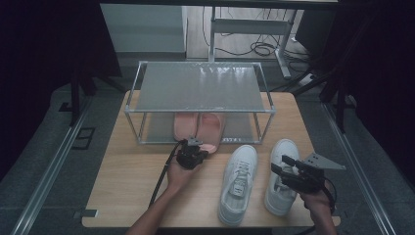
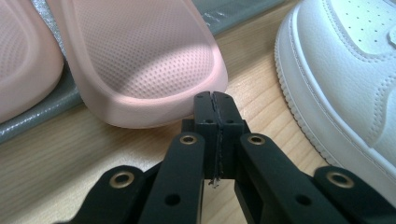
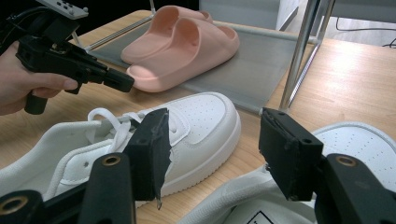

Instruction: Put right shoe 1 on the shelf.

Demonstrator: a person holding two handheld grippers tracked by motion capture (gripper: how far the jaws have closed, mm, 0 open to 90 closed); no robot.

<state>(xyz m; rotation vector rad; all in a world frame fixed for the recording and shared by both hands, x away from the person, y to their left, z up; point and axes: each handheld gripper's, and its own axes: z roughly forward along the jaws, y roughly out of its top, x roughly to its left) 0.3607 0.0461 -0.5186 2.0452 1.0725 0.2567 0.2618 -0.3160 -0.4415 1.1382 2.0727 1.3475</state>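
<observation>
Two pink slippers (image 1: 186, 125) (image 1: 214, 126) lie side by side on the lower shelf of a metal shoe rack (image 1: 199, 88). My left gripper (image 1: 196, 145) is shut with nothing in it. Its tips (image 2: 215, 100) sit just in front of the near end of the right-hand pink slipper (image 2: 140, 56), which overhangs the shelf's front edge. Two white sneakers (image 1: 238, 181) (image 1: 281, 174) stand on the wooden table (image 1: 132, 181) in front of the rack. My right gripper (image 1: 280, 165) hangs open over the right sneaker (image 3: 364, 144), its jaws (image 3: 215, 144) wide apart and holding nothing.
The rack's upper shelf (image 1: 200, 85) is bare, and its front right post (image 3: 301, 51) stands close to the sneakers. In the right gripper view the left gripper (image 3: 116, 79) points at the slippers (image 3: 187, 42). Bare tabletop lies left of the left hand.
</observation>
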